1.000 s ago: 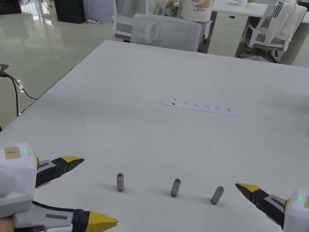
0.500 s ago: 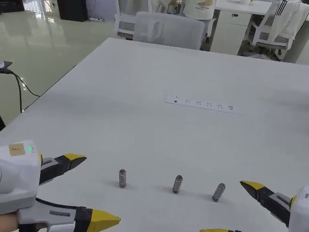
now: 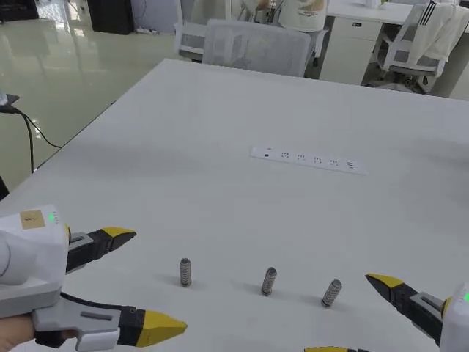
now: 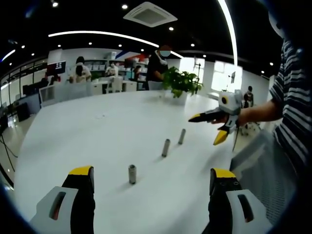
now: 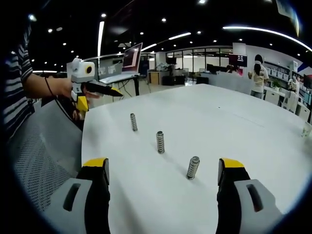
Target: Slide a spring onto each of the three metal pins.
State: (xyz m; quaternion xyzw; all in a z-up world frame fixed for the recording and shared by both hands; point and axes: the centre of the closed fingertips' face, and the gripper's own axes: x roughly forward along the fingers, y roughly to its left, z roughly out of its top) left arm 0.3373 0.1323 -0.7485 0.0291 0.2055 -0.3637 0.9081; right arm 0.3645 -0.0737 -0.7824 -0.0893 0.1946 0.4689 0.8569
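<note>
1. Left gripper (image 3: pixel 143 279) sits slightly further forward than a second ago. Right gripper (image 3: pixel 355 315) now shows a second yellow tip at the bottom edge of the head view. The three springs are in the same spots on the table (image 3: pixel 220 147).
2. Left gripper: jaws spread wide, nothing between them, nothing gripped. In its own view the two yellow-tipped jaws stand far apart with bare tabletop between them.
3. Right gripper: jaws also gaping wide and holding nothing. Its own view shows the same thing, only table and springs ahead of the jaws.
4. Left spring (image 3: pixel 185 271), middle spring (image 3: pixel 269 281) and right spring (image 3: pixel 332 292) stand in a row near the table's near edge, between the two grippers.
5. All three coils stand upright on the surface and apart from each other. The middle and right ones look a little tilted in the head view.
6. I cannot tell whether a pin runs inside each coil; it is too small to see.
7. Left gripper is off to the left of the left spring, not touching it.
8. The right gripper's upper tip is near the right spring, with a clear gap.
9. Power strip (image 3: pixel 308 159) lies flat farther back on the table, well apart from the springs.
10. Office chair (image 3: pixel 253 45) stands at the far table edge.
11. In the left gripper view, a hand (image 4: pixel 243 114) with a striped sleeve (image 4: pixel 292 97) holds the right gripper beyond the springs.
</note>
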